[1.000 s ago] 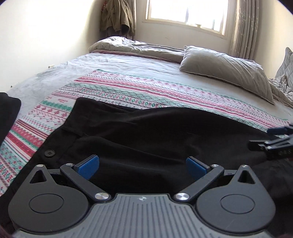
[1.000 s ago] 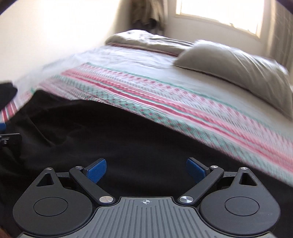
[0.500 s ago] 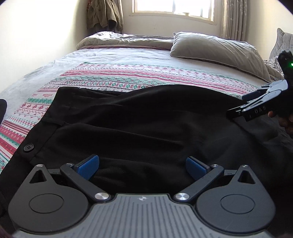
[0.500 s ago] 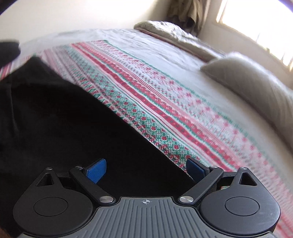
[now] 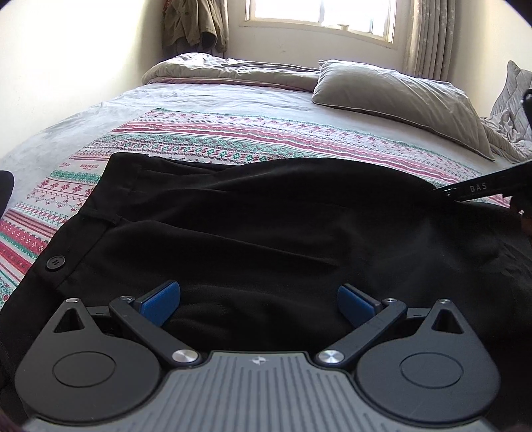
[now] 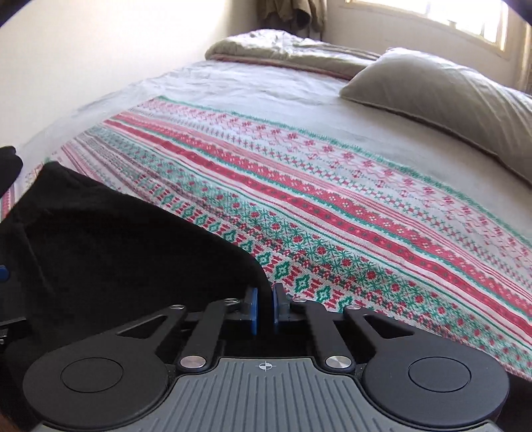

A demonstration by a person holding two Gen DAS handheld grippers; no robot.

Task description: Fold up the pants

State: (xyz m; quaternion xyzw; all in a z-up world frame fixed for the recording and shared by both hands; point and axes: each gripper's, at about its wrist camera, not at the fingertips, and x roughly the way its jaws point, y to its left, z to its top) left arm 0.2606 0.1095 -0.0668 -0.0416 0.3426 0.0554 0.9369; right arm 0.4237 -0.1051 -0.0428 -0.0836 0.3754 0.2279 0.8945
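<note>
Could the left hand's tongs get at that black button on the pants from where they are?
Probably yes. The left tongs stand open over the black pants, and the button lies bare on the waistband just off to their side, with nothing over it. A short sideways shift looks enough.

Blown-out window [image 5: 319, 15] backlight, fisheye-warped edges, pants [image 5: 266, 232] perhaps underexposed

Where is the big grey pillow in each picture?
Left wrist view: the pillow lies upper right, below the window.
Right wrist view: the pillow lies upper right, running off the right edge.
Shared landmark: the striped blanket, just in front of the pillow in both.
</note>
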